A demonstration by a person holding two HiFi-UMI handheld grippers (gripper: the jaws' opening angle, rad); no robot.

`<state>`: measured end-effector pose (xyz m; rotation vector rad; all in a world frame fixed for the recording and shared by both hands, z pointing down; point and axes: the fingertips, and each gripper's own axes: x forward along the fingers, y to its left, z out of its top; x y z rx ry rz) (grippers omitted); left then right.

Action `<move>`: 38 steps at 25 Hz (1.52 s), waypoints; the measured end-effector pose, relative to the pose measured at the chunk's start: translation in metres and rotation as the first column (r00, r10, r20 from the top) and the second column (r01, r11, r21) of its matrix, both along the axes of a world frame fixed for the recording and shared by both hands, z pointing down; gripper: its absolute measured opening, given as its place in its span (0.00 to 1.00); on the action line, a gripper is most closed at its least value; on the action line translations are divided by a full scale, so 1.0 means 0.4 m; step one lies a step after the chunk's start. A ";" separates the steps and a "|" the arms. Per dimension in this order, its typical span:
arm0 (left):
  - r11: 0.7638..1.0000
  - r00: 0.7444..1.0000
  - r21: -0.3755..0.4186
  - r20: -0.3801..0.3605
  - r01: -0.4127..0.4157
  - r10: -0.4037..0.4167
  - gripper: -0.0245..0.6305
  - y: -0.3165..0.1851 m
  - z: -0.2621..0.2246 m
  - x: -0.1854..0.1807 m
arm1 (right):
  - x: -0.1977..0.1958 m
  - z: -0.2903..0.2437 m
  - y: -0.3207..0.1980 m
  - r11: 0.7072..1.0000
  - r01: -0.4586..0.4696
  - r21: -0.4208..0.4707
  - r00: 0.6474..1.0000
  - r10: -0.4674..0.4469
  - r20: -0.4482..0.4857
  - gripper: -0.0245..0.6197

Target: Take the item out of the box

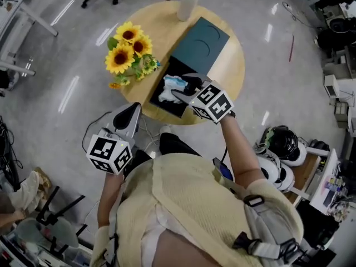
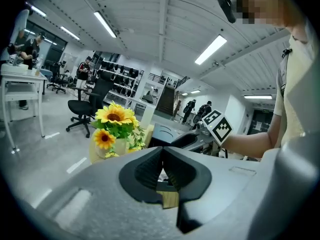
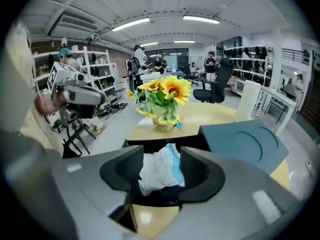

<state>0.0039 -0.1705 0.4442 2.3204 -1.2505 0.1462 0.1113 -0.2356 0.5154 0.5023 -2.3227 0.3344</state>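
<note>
Above box, right gripper fingers spread around white item, left gripper closed

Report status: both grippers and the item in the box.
Left gripper jaws shut, empty. Right gripper jaws open around the white-and-blue crumpled item, inside the open box. Lid off, sunflowers alongside; nothing blocking.

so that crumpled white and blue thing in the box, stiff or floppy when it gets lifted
Probably floppy: the crumpled white and blue item lies in soft folds, so it should sag from a pinch. Likely light for its size; it looks like thin cloth or wrapping. Unlikely to roll or break.
</note>
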 end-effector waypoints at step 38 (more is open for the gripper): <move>0.984 0.985 -0.041 0.034 0.172 -0.171 0.04 0.018 0.026 -0.031 | -0.077 0.168 0.016 0.926 0.357 -0.121 0.843 -0.376 -0.385 0.10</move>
